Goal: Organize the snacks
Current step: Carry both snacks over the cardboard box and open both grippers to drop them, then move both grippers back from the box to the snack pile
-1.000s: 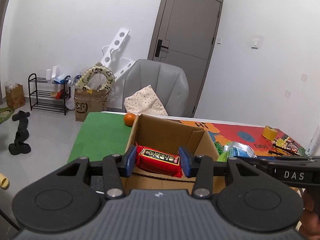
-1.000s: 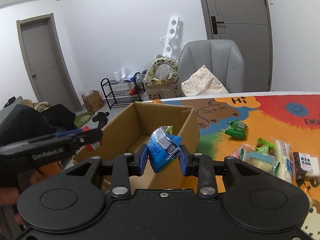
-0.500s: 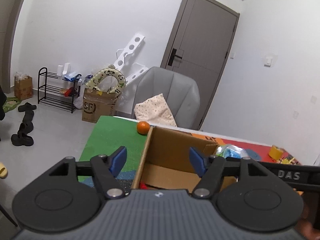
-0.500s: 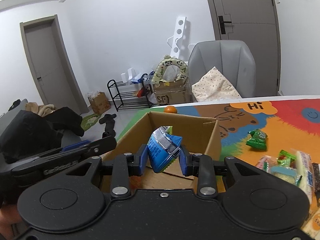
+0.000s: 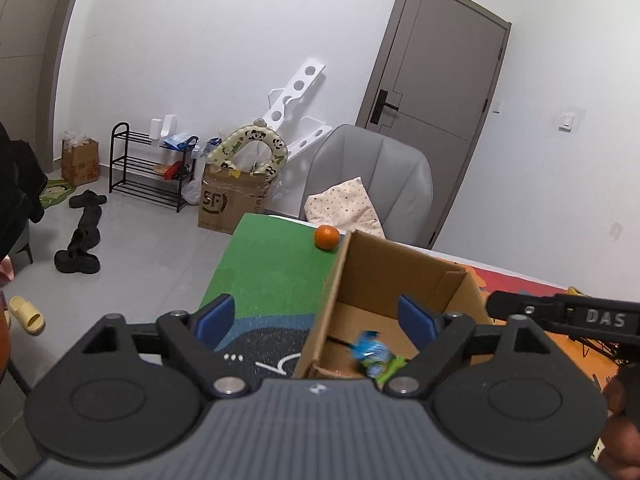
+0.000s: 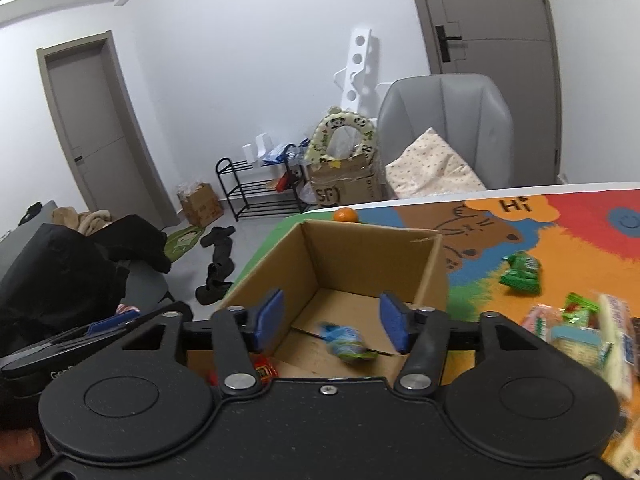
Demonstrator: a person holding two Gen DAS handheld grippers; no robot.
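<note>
In the left wrist view, the left gripper (image 5: 316, 318) stood over the near left wall of the cardboard box (image 5: 374, 258), its jaws opening wide with nothing between them; a blurred blue snack packet (image 5: 370, 354) was inside the box near its front edge, seemingly still dropping or just landed. An orange (image 5: 327, 237) sat on the mat (image 5: 272, 264) at the box's far left corner. In the right wrist view, the right gripper (image 6: 331, 322) hung over the box's near edge, its jaws opening and clear of the same blue packet (image 6: 344, 342), which was below them inside the box. A red packet (image 6: 264, 369) lay at the box's near left corner. So at least two snacks were boxed, while a green packet (image 6: 520, 274) and a cluster of snacks (image 6: 580, 332) near the mat's right edge remained to be gathered.
</note>
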